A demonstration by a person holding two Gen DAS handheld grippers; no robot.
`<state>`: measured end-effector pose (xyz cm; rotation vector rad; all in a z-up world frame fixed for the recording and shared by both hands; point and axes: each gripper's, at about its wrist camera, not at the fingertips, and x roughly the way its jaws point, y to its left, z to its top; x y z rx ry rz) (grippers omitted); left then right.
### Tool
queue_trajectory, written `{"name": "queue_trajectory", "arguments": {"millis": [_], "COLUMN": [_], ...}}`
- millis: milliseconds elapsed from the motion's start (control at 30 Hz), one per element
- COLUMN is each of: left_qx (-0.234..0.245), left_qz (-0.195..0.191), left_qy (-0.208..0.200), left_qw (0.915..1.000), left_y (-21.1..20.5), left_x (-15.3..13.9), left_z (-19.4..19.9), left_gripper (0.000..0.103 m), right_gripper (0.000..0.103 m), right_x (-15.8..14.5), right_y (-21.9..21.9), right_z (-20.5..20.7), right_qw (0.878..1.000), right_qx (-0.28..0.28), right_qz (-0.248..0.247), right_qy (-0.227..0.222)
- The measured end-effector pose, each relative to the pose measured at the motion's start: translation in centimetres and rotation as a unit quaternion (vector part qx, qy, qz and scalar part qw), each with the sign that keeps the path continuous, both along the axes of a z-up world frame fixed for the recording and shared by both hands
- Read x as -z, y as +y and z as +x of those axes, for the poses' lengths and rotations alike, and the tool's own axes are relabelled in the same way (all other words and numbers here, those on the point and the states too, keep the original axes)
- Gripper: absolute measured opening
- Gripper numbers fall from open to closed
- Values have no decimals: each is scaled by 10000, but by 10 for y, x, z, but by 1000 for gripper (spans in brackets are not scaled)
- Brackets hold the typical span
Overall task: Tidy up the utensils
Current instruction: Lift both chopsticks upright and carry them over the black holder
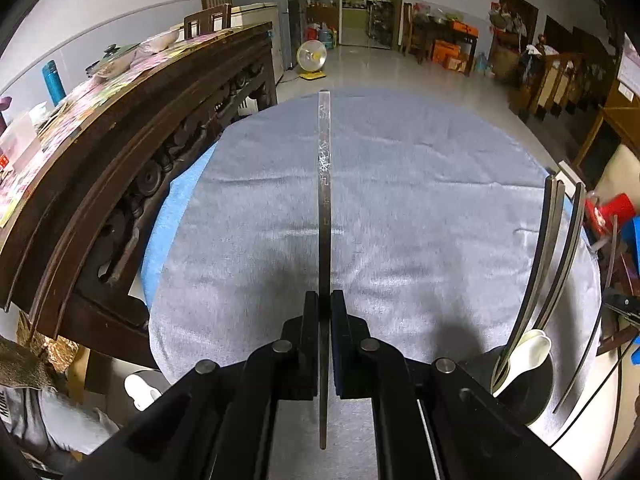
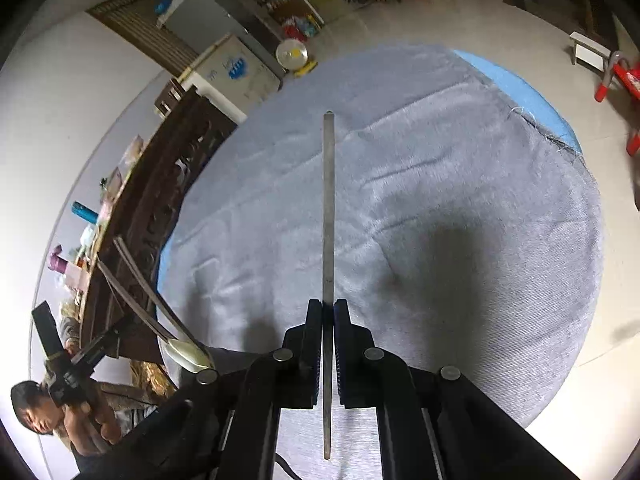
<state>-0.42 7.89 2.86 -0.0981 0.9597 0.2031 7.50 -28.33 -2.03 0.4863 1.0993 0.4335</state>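
In the left wrist view, my left gripper (image 1: 325,300) is shut on a flat metal utensil (image 1: 325,168). Its engraved handle points away over the grey cloth (image 1: 420,184). My right gripper (image 2: 328,304) is likewise shut on a slim metal utensil (image 2: 328,200), seen edge-on above the same cloth. Each utensil's working end is hidden below the jaws. A black holder cup (image 1: 528,392) at the table's near edge holds several metal handles (image 1: 560,240) and a white spoon (image 1: 534,350). The right wrist view shows a spoon bowl (image 2: 188,354) there.
A dark carved wooden table (image 1: 132,152) with clutter on top stands close against the round table's left side. A blue cloth (image 2: 516,88) shows under the grey one. A red stool (image 2: 624,80) and a fan (image 1: 311,56) stand on the tiled floor. A person (image 2: 80,412) is at lower left.
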Motion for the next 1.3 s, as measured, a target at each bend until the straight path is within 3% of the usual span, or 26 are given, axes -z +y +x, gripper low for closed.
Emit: {"name": "queue_trajectory", "arguments": {"millis": [467,1300], "left_qx": [-357,-343], "left_qz": [-63,-81], "left_qy": [-485,-829], "left_qw": [9982,9959], "left_y": [-1,-9], "left_x": [-7,-12], "left_z": [-12,-18], "left_gripper": [5,5], "right_gripper": [7,7], "right_x": [-10,-36], "right_y": [2,13], "right_z": [-17,-28], "right_qw": [9985,9946], "right_qx": [241,321], "right_qz": [335,383], "right_qy": [-351,-910]}}
